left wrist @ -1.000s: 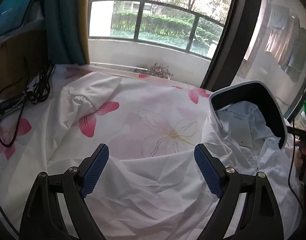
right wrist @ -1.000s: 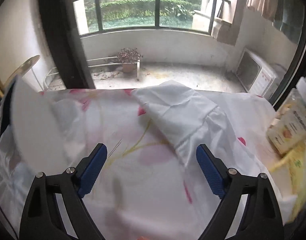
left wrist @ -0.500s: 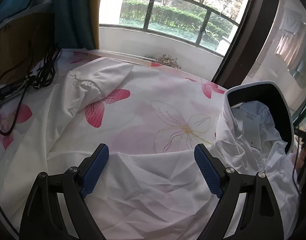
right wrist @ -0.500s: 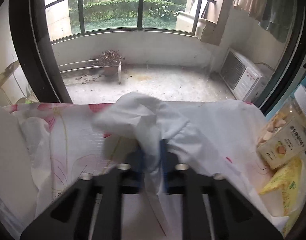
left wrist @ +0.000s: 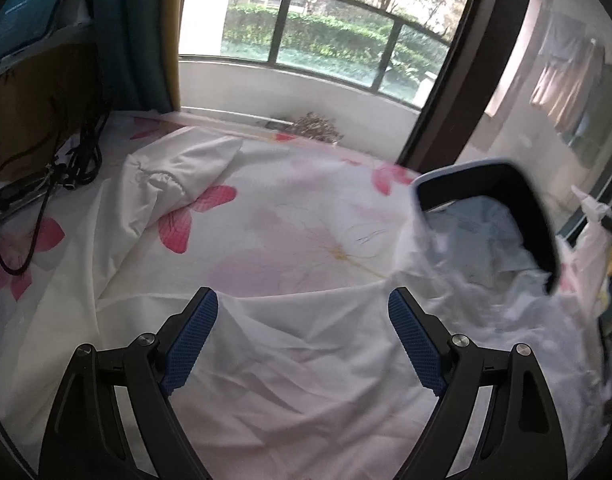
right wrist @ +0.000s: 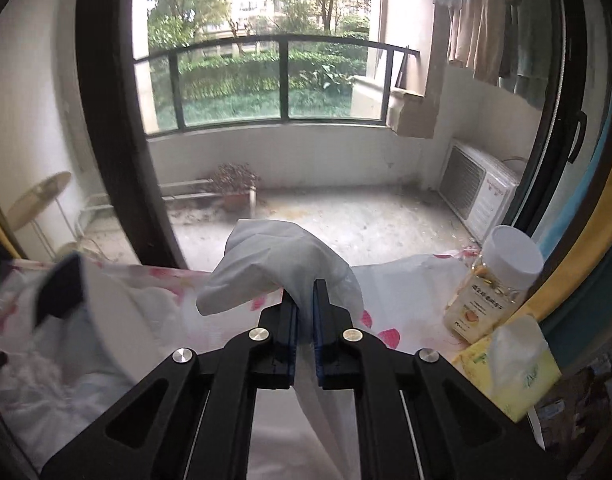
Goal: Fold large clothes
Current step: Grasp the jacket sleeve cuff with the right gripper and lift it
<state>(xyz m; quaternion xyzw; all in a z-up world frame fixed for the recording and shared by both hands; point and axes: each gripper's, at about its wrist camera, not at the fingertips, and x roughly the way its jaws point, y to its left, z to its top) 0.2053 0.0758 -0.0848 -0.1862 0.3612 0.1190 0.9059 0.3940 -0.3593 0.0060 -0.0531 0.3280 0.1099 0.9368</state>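
Observation:
A white hooded jacket [left wrist: 306,368] lies spread on a floral sheet [left wrist: 290,216]. Its dark-lined hood [left wrist: 501,208] stands up at the right and its left sleeve [left wrist: 174,184] lies at the far left. My left gripper [left wrist: 302,334] is open and empty just above the jacket's body. My right gripper [right wrist: 304,312] is shut on the jacket's right sleeve [right wrist: 278,264] and holds it lifted off the sheet. The hood also shows at the left of the right wrist view [right wrist: 86,312].
Black cables [left wrist: 46,184] lie at the sheet's left edge by a wooden cabinet. A white-capped jar [right wrist: 493,280] and a yellow tissue pack [right wrist: 509,368] stand at the right edge. A large window and balcony [right wrist: 306,184] lie beyond the bed.
My right gripper has closed on the right sleeve and raised it off the sheet. My left gripper stays open and has drifted a little over the jacket.

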